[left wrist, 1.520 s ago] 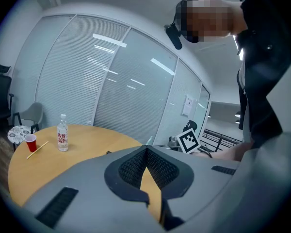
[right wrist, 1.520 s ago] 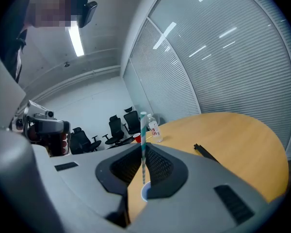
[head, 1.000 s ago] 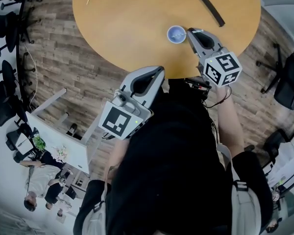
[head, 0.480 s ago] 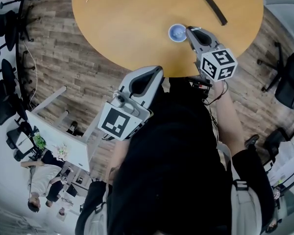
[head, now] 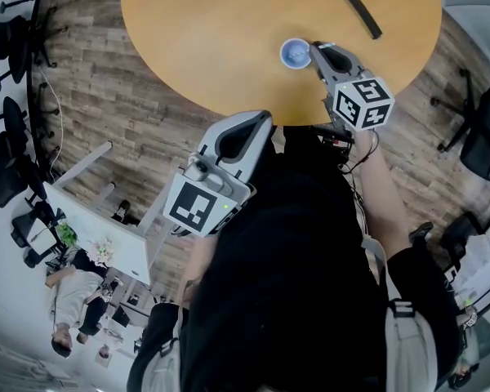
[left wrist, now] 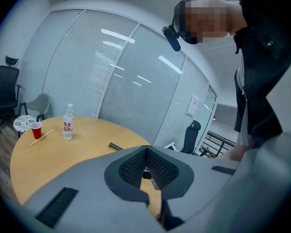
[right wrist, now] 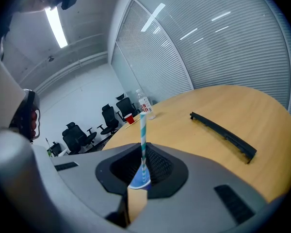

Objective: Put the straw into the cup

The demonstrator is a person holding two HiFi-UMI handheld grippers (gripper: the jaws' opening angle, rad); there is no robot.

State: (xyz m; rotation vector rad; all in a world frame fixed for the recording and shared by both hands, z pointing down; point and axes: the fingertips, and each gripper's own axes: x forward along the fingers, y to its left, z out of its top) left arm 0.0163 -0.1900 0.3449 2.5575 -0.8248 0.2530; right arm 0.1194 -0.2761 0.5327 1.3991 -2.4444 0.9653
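Note:
A teal-and-white striped straw (right wrist: 143, 135) stands upright between the jaws of my right gripper (right wrist: 143, 165), which is shut on it. The straw's lower end shows against the blue inside of the paper cup (right wrist: 137, 179) right below the jaws. In the head view, the cup (head: 294, 54) sits on the round wooden table (head: 229, 39) near its front edge, and the right gripper (head: 314, 49) has its tip at the cup's right rim. My left gripper (head: 265, 117) hangs at the table's edge near my body, jaws together and holding nothing.
A red cup (left wrist: 36, 129), a thin wooden stick (left wrist: 41, 137) and a water bottle (left wrist: 68, 123) are at the table's far side. A long black strip (head: 351, 5) lies at the back right. Office chairs (right wrist: 80, 132) ring the table on the wood floor.
My right gripper has sunk a little toward the cup with the straw in it, and its marker cube has rolled slightly. The left gripper has stayed put.

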